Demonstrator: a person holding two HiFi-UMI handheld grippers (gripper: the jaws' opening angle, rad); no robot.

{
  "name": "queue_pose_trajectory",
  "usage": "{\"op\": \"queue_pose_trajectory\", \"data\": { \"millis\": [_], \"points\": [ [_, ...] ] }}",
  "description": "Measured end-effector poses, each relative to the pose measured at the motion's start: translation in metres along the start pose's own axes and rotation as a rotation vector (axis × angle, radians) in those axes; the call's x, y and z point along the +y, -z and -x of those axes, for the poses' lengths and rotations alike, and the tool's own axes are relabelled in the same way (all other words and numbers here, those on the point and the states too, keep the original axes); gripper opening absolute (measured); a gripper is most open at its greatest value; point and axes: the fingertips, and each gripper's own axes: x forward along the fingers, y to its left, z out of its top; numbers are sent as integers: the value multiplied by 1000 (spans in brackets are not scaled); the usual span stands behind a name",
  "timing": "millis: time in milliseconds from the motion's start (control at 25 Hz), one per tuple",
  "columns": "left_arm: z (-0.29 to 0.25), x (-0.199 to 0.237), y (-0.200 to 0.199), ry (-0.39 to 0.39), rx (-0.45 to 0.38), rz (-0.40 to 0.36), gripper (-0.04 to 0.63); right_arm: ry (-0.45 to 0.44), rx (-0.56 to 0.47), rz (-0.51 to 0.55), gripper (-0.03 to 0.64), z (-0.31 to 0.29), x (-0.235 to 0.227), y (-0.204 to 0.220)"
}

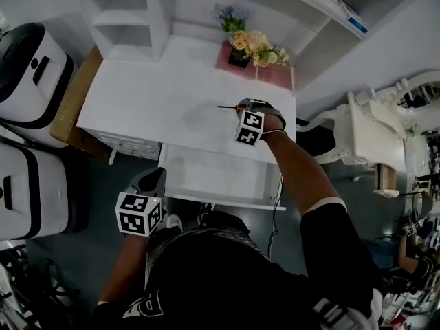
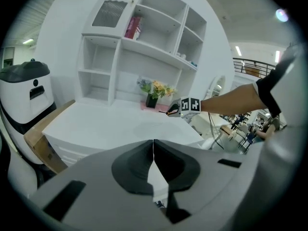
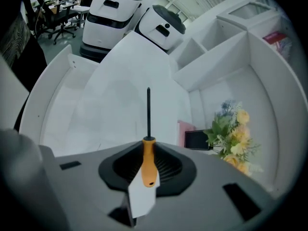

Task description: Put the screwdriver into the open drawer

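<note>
Screwdriver in my right claw, over the desk, with the drawer lying nearer my body.

My right claw [image 3: 148,166] was clamped on the orange handle of the screwdriver [image 3: 148,114], jaws partway apart around it, and the dark shaft stuck straight out ahead. From the head view the tool hung above the desk top [image 1: 151,102], with the shaft pointing left. The open drawer [image 1: 220,200] lay below it and toward me, its long side running roughly the same way as the shaft. My left claw [image 1: 155,179], closed on nothing, hung by the drawer's left front corner.
</note>
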Motion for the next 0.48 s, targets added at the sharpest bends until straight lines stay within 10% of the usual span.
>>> {"op": "queue_pose_trajectory", "data": {
  "millis": [480],
  "points": [
    [7, -3, -5, 45, -11, -56, 15, 16, 1, -25, 77, 42, 43, 2]
  ]
}}
